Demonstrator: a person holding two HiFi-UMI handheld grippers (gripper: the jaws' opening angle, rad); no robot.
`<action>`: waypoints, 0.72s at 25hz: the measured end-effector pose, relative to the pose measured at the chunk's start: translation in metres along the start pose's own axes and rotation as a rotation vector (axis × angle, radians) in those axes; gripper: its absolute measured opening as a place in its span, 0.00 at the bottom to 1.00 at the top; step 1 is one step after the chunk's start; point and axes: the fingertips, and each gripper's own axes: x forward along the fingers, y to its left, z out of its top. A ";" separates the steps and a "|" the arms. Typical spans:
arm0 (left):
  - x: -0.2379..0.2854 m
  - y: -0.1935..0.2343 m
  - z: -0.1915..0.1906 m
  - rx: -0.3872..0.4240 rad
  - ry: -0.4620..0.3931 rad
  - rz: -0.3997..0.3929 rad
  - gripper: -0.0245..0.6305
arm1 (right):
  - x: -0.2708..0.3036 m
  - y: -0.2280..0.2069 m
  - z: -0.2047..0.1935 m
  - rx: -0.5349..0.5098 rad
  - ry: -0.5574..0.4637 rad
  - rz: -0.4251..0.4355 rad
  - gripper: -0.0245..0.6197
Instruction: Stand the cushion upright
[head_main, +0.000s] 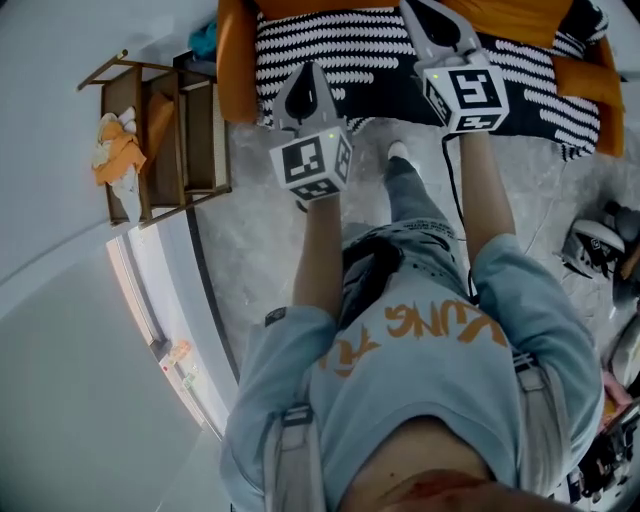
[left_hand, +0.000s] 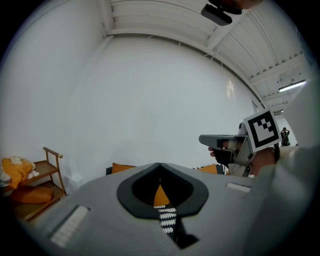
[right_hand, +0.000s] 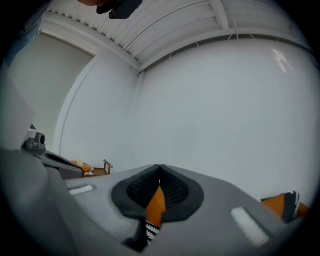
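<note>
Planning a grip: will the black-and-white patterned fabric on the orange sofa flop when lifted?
Probably floppy: the black-and-white patterned fabric hangs over the orange sofa's front, fringe trailing. Likely light and grippy, judging by its knit-like texture.

Throw (head_main: 380, 60) on sofa (head_main: 235, 70), left gripper (head_main: 306, 72) and right gripper (head_main: 432, 15) side by side over its near edge, shelf rack (head_main: 190, 130) left of sofa, cloth (head_main: 118, 150) on rack, shoes (head_main: 595, 240) on floor (head_main: 260, 250), right.

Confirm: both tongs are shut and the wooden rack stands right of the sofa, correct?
No. In the head view the rack stands left of the sofa, not right. The left tongs and the right tongs are shut.
</note>
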 end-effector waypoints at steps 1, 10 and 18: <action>-0.017 0.000 0.000 -0.002 -0.016 -0.007 0.05 | -0.012 0.013 0.005 -0.008 -0.007 -0.004 0.04; -0.214 0.035 -0.007 -0.045 -0.139 -0.034 0.05 | -0.160 0.188 0.020 0.023 -0.023 -0.064 0.04; -0.250 0.019 0.012 -0.028 -0.156 -0.035 0.05 | -0.218 0.217 0.024 0.043 0.011 -0.095 0.04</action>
